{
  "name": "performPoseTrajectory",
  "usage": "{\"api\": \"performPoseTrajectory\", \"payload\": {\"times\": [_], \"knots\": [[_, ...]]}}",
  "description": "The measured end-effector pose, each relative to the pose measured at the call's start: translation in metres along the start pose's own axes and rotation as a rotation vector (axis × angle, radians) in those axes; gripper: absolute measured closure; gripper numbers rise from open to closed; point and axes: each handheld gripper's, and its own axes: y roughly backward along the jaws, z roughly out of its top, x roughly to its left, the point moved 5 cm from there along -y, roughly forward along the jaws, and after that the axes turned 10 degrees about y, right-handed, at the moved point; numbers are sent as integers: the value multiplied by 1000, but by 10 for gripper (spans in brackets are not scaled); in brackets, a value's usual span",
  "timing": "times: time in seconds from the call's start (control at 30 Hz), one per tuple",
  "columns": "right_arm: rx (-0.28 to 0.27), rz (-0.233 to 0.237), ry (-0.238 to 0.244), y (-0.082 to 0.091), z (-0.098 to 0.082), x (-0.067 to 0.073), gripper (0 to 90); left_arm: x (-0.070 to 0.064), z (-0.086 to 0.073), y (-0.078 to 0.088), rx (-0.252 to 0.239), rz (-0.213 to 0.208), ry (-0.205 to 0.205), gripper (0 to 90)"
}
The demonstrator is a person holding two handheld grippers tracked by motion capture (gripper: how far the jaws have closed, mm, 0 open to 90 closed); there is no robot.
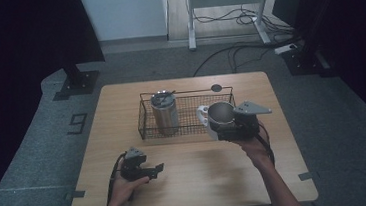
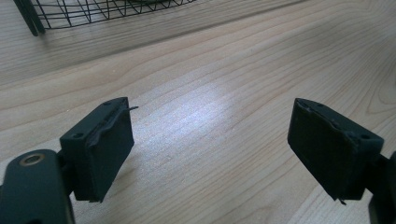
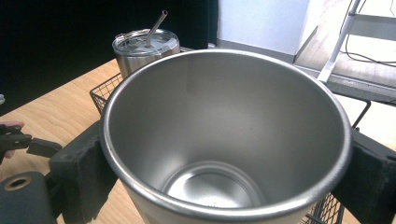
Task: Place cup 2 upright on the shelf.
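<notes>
1. Pale wooden table [image 1: 193,182], dark room around it, cables on the floor beyond.
2. Nearest, the left gripper [image 1: 157,171] rests low over bare wood, jaws spread apart with nothing between them.
3. Farther, the right gripper [image 1: 226,129] clamps a steel cup [image 1: 220,113], white-handled, at the wire basket [image 1: 187,113].
4. Inside the basket stands a lidded tumbler [image 1: 164,112] with a straw.

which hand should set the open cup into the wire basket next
Right. The right gripper is already shut on the open cup, held at the wire basket beside the lidded tumbler. The left gripper is open over bare table, farther from the basket.
</notes>
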Motion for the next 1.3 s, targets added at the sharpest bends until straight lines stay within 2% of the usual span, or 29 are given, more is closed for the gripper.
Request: {"api": "performPoseTrajectory", "payload": {"times": [0.67,1.13,1.3], "knots": [[15,-9,-10,-16,10,-14,71,-1,-1,-1,11,2,-7,145],[34,-13,-12,-31,15,-22,71,-5,-3,-2,20,-5,-33,146],[42,-14,-8,-36,18,-25,70,-8,-1,0,0,-12,-44,146]]}}
